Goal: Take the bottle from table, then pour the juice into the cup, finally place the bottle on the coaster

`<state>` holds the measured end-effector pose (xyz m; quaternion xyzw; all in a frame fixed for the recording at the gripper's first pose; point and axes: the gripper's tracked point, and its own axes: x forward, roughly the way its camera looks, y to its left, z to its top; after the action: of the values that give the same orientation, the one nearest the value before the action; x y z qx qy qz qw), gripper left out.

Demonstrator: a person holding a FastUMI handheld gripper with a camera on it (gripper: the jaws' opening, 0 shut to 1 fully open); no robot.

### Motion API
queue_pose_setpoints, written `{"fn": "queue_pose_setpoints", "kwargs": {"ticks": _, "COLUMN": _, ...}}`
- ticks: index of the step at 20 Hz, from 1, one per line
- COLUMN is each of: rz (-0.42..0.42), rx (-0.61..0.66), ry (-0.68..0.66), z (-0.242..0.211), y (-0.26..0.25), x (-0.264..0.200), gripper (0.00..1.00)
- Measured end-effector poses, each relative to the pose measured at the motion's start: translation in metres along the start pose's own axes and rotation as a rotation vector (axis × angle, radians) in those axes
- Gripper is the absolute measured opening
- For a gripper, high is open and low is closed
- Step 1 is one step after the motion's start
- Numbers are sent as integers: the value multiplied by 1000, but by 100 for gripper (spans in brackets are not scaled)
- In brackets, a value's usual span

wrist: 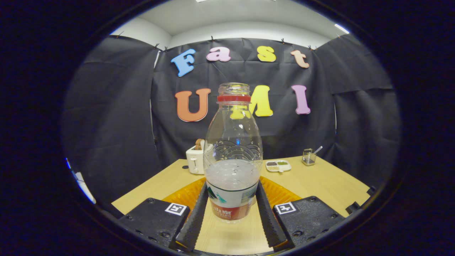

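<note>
The gripper (231,209) has both fingers (194,217) pressed against the sides of the bottle (233,160), low on its labelled body. The grip is judged to steady an uncapped bottle with liquid in its lower part. The bottle stands upright over an orange coaster (280,193), at 12 o'clock from the fingers. The wooden table (320,181) carries a toaster (194,160) at 11 o'clock, and a small dish (278,165) and glass container (308,157) at 1 o'clock. Black cloth walls the booth.

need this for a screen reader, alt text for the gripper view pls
An uncapped clear bottle, partly filled with liquid, stands between the gripper fingers, which press its lower sides. An orange coaster lies behind it on the wooden table, a white toaster farther back.
</note>
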<state>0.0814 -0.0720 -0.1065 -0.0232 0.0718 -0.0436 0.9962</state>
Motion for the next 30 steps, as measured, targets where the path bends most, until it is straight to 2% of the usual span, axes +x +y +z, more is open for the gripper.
{"fn": "queue_pose_setpoints", "kwargs": {"ticks": 5, "rz": -94, "rx": 18, "ry": 6, "z": 12, "y": -26, "x": 21, "gripper": 76}}
{"fn": "queue_pose_setpoints", "kwargs": {"ticks": 10, "rz": -134, "rx": 51, "ry": -4, "z": 20, "y": -46, "x": 50, "gripper": 76}}
{"fn": "queue_pose_setpoints", "kwargs": {"ticks": 15, "rz": -183, "rx": 24, "ry": -11, "z": 14, "y": -57, "x": 84, "gripper": 76}}
{"fn": "queue_pose_setpoints", "kwargs": {"ticks": 25, "rz": -205, "rx": -9, "ry": 68, "z": -52, "y": -58, "x": 159, "gripper": 78}}
{"fn": "queue_pose_setpoints", "kwargs": {"ticks": 30, "rz": -187, "rx": -30, "ry": 112, "z": -87, "y": -51, "x": 191, "gripper": 78}}
